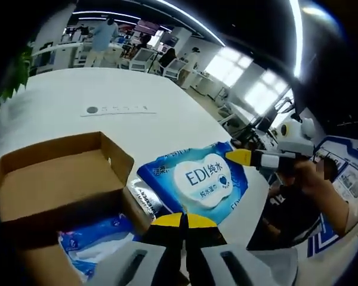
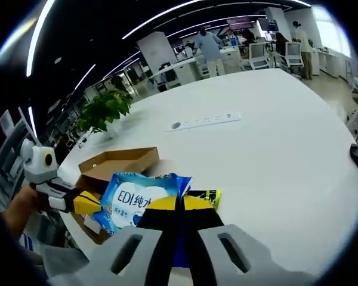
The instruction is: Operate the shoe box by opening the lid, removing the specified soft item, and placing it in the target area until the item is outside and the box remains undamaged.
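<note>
A blue wet-wipes pack (image 1: 197,179) with a white label hangs beside the open brown shoe box (image 1: 53,185). My left gripper (image 1: 184,221) is shut on the pack's near edge. The right gripper (image 1: 240,157) comes in from the right, its yellow tip pinching the pack's far corner. In the right gripper view the same pack (image 2: 137,199) sits in front of the box (image 2: 119,164); my right gripper (image 2: 179,204) is shut on it, and the left gripper (image 2: 86,202) grips its left end. Another blue-white soft pack (image 1: 95,238) lies lower down by the box.
A dark foil packet (image 1: 144,196) sticks out under the wipes pack, its yellow-black end (image 2: 206,195) beside my right jaws. The white table (image 2: 274,155) carries a power strip (image 2: 206,121). A green plant (image 2: 104,110) stands at the table's edge. People and desks are far behind.
</note>
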Tool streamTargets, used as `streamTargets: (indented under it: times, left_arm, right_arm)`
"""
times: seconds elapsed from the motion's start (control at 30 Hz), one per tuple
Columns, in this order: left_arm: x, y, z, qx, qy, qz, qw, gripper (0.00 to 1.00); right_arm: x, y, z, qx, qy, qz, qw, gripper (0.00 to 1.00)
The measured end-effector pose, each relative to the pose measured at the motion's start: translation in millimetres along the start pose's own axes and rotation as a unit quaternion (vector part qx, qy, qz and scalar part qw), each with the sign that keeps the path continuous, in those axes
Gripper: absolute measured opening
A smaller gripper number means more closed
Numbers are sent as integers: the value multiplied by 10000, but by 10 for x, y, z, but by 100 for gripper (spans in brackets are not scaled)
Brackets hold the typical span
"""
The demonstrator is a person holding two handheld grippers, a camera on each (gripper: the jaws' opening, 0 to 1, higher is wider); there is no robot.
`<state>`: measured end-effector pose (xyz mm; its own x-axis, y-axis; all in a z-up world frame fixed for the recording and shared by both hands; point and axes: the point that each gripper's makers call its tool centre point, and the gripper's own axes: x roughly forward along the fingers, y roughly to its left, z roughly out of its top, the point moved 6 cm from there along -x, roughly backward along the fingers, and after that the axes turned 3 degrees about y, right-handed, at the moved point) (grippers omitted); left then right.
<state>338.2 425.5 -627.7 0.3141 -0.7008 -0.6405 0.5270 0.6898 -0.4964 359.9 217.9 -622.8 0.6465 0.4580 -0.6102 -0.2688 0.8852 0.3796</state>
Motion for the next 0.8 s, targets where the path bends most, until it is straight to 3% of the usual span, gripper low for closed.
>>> streamTargets:
  times: [0.43, 0.8]
  left_arm:
    - [233, 123, 11, 90, 422, 394, 9983, 0]
    - [360, 161, 24, 346, 725, 617, 9949, 0]
  right_arm:
    - [337, -177, -144, 152, 73, -64, 9998, 0]
    - [596, -334, -335, 572, 174, -130, 9981, 0]
